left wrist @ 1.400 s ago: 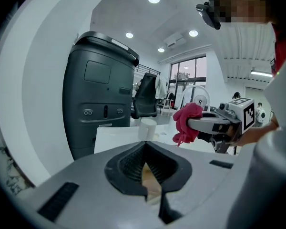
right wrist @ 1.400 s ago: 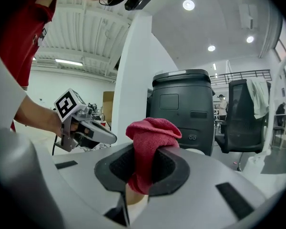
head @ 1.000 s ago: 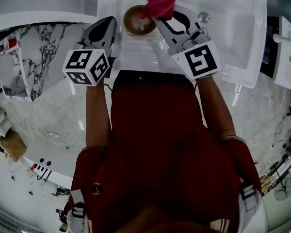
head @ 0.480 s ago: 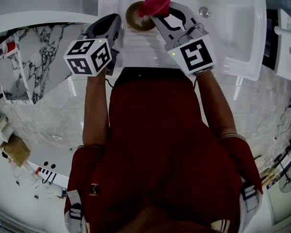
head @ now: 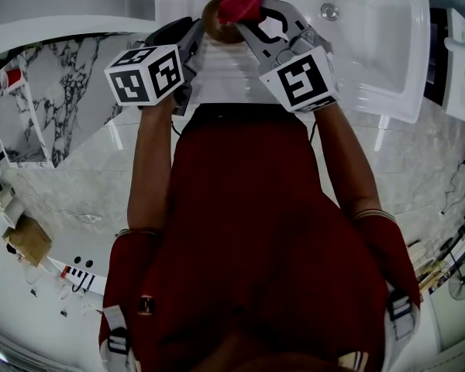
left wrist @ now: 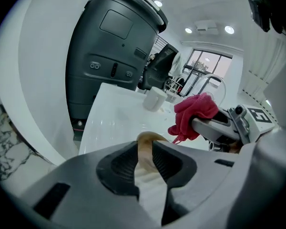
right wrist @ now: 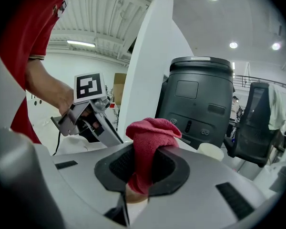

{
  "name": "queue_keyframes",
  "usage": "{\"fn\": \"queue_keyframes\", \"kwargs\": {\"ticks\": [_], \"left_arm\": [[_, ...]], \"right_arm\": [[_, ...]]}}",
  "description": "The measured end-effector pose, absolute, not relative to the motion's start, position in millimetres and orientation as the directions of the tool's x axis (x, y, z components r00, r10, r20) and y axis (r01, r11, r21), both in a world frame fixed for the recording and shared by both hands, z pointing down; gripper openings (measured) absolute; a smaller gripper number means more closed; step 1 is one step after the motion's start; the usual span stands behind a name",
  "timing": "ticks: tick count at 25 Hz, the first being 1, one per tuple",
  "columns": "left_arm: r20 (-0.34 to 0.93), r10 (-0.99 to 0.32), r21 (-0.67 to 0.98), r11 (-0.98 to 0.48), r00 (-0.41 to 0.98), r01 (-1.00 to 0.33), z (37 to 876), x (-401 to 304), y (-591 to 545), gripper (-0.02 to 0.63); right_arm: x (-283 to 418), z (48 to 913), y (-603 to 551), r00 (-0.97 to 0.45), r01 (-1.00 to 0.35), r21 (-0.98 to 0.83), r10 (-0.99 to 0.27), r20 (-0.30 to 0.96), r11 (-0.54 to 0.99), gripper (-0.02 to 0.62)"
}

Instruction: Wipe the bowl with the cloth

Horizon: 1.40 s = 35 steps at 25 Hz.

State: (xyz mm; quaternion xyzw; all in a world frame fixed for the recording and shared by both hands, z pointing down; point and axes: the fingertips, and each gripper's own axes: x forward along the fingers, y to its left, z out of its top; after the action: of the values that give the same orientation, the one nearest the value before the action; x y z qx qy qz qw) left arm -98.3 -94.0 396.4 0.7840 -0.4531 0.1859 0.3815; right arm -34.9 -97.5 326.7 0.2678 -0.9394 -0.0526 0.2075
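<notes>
A brown bowl (head: 214, 20) is at the far edge of the white table (head: 356, 53), near the top of the head view. My left gripper (head: 195, 31) is shut on its near-left rim; in the left gripper view the tan rim (left wrist: 148, 140) sits pinched between the jaws of the left gripper (left wrist: 145, 156). My right gripper (head: 248, 18) is shut on a red cloth (head: 240, 0), which bunches over the bowl's right side. In the right gripper view the cloth (right wrist: 150, 137) fills the gap of the right gripper (right wrist: 143, 168), with a sliver of the bowl (right wrist: 133, 195) below it.
A white cup (left wrist: 155, 98) stands further back on the table, in front of a tall dark grey machine (left wrist: 114, 56). A small round metal fitting (head: 329, 10) lies right of the grippers. A black chair (right wrist: 257, 123) stands beyond the table.
Bowl, cloth and both grippers now sit higher in the head view. The left gripper has drawn in closer to the bowl, and the cloth covers more of its rim.
</notes>
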Motion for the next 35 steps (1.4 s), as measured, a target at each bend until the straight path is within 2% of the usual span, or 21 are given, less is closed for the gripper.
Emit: {"fn": "queue_keyframes", "kwargs": {"ticks": [22,35], "left_arm": [[0.715,-0.433,0.483,-0.26,0.548,-0.836,427,-88,-95,0.103],[0.724,-0.396,0.511,-0.241,0.565,-0.825,439,-84,-91,0.1]], "right_arm": [[-54,367,-90,-0.774,-0.328,0.253,-0.412,0.481,0.91,0.051],[-63,391,-85,-0.753,-0.228,0.257,-0.338,0.565,0.939,0.051]]}}
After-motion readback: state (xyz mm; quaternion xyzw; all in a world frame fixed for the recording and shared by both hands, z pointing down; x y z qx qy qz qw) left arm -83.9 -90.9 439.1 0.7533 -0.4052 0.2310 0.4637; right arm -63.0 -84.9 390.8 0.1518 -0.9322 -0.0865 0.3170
